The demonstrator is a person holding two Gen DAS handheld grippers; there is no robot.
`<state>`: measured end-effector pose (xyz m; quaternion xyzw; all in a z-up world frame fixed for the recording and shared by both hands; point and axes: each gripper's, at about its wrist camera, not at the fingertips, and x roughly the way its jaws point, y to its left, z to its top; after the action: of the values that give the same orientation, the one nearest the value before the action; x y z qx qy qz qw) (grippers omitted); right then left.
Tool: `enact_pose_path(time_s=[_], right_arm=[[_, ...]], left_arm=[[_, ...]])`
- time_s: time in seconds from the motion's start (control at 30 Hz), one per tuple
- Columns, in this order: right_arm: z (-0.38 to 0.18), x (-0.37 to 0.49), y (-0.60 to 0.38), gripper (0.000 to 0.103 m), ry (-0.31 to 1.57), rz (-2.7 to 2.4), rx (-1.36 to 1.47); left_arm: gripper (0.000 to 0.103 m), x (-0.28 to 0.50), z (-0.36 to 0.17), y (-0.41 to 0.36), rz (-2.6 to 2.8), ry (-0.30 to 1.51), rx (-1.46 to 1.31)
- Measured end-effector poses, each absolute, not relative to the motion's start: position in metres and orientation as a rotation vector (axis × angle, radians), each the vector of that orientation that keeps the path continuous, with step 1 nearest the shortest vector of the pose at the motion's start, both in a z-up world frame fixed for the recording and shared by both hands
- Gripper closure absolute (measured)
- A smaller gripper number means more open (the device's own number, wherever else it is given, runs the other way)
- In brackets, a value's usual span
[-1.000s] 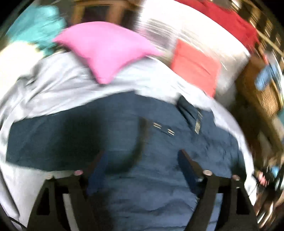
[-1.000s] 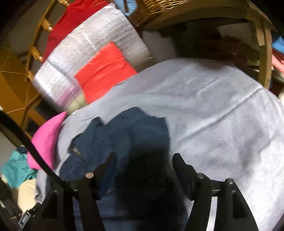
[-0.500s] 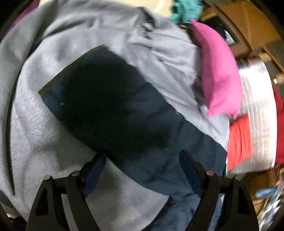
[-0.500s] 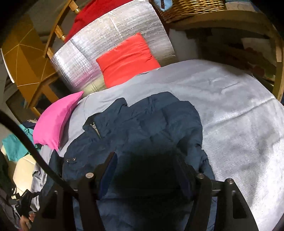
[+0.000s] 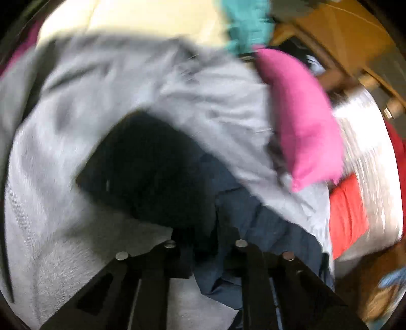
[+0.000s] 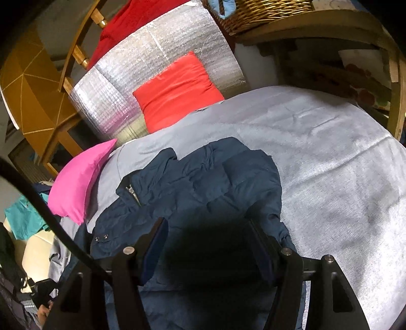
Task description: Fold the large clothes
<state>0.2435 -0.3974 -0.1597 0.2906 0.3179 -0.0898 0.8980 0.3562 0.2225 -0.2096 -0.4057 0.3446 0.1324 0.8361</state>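
Note:
A dark navy padded jacket (image 6: 203, 185) lies on a grey bed cover (image 6: 330, 157). Its collar and zipper (image 6: 132, 193) are at the left in the right wrist view. In the blurred left wrist view one sleeve (image 5: 149, 167) stretches out to the left over the grey cover (image 5: 50, 177). My left gripper (image 5: 205, 238) is shut on the jacket fabric where the sleeve meets the body. My right gripper (image 6: 208, 228) is open and hovers just above the jacket's lower body, casting a dark shadow on it.
A pink cushion (image 6: 78, 177) lies left of the jacket. A red cushion (image 6: 177, 88) leans on a silver foil pad (image 6: 157, 50) at the head. A wicker basket (image 6: 266, 10) and wooden frame (image 6: 390, 63) stand at the back right. Teal cloth (image 5: 243, 22) lies beyond the bed.
My left gripper has swung over the sleeve, dropped down and closed on the jacket. My right gripper has stayed open over the jacket's body.

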Motion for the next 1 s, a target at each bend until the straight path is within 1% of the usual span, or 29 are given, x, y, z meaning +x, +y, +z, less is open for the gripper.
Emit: enact_pose_path(time_s=[0.13,0.2,0.33,0.47,0.57,0.6,0.67,0.7,0.73,0.77,0.87,1.0], right_arm=[[-0.158,0.241,-0.403,0.035,0.642,-0.192,0.624],[-0.158,0.240,-0.405,0.035,0.636,-0.197,0.627],[-0.157,0.234,-0.415,0.035,0.622,-0.213,0.649],[-0.158,0.230,-0.427,0.035,0.616,-0.224,0.680],[-0.158,0.227,-0.433,0.035,0.613,-0.229,0.697],[-0.158,0.226,-0.435,0.035,0.612,-0.231,0.700],[-0.158,0.225,-0.442,0.035,0.618,-0.235,0.702],[-0.158,0.225,-0.444,0.035,0.622,-0.235,0.699],[-0.159,0.226,-0.446,0.035,0.634,-0.235,0.696],[-0.160,0.226,-0.446,0.035,0.641,-0.236,0.694],[-0.163,0.227,-0.452,0.035,0.660,-0.236,0.705],[-0.159,0.228,-0.447,0.035,0.663,-0.187,0.697]], left_arm=[[0.092,0.359,-0.151,0.169,0.119,0.577,-0.669],[0.092,0.347,-0.121,0.133,0.012,0.483,-0.564],[0.092,0.328,-0.089,0.067,-0.186,0.378,-0.419],[0.092,0.314,-0.084,-0.012,-0.426,0.405,-0.300],[0.092,0.308,-0.098,-0.067,-0.531,0.467,-0.196],[0.090,0.310,-0.106,-0.085,-0.563,0.510,-0.164],[0.059,0.323,-0.119,-0.109,-0.626,0.625,-0.139],[0.029,0.330,-0.129,-0.122,-0.667,0.720,-0.123],[0.019,0.322,-0.135,-0.131,-0.690,0.785,-0.102],[0.016,0.324,-0.143,-0.139,-0.699,0.851,-0.068],[0.016,0.316,-0.157,-0.144,-0.717,0.967,0.001],[0.016,0.313,-0.147,-0.104,-0.783,1.000,-0.073]])
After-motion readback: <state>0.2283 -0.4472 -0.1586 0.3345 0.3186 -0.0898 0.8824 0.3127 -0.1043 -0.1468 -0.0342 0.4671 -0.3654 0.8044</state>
